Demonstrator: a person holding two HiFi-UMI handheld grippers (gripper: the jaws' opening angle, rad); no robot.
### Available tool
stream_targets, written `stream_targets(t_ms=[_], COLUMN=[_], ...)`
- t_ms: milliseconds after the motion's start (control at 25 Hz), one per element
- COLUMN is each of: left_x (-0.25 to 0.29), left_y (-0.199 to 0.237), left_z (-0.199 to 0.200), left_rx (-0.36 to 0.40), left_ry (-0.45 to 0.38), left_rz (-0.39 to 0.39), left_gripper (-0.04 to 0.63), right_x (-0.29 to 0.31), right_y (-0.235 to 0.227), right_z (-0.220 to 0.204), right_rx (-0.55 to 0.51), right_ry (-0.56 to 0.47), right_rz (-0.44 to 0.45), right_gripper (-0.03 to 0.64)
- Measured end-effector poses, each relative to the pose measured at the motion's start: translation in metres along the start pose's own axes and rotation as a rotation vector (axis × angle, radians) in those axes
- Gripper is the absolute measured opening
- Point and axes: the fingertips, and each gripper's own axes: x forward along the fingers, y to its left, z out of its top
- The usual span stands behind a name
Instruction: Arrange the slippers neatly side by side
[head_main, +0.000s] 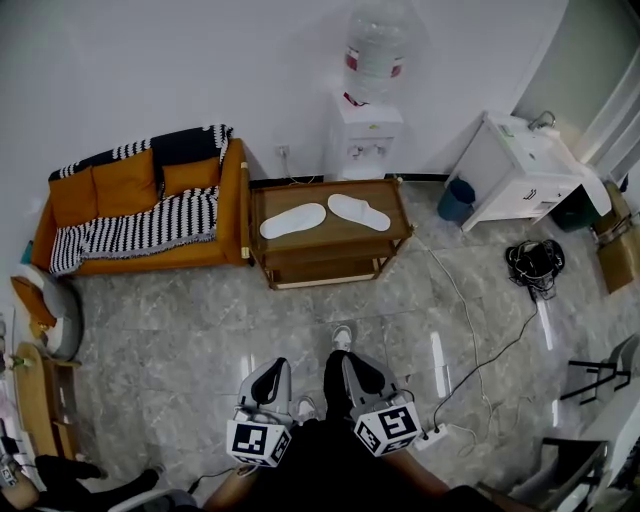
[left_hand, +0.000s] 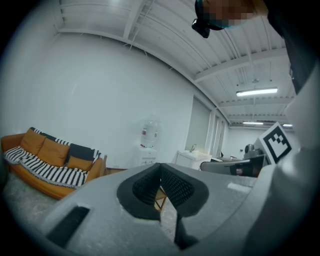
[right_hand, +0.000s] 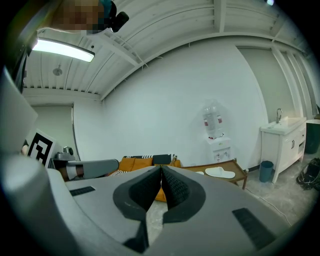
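While the slippers lie splayed on the worktop, my left gripper and right gripper hang far off. Both jaws are pressed together, empty.

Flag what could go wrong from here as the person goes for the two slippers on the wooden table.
1. A power strip and a white cable lie on the floor along the way to the table: a trip or snag risk.
2. The left gripper and right gripper are both shut. Unless opened, they would likely shove the flat slippers rather than grasp them.
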Motion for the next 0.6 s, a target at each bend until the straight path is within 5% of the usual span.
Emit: stream_targets(t_ms=[600], left_x=[0.154], left_y=[0.035], left_z=[0.043], left_rx=[0.020], left_ry=[0.015], left_rz=[0.057], left_gripper=[0.012], right_x=[0.128], right_y=[-0.108], right_z=[0.060], right_rx=[-0.006], right_ry=[0.012], right_rz=[0.058], right_gripper=[0.013])
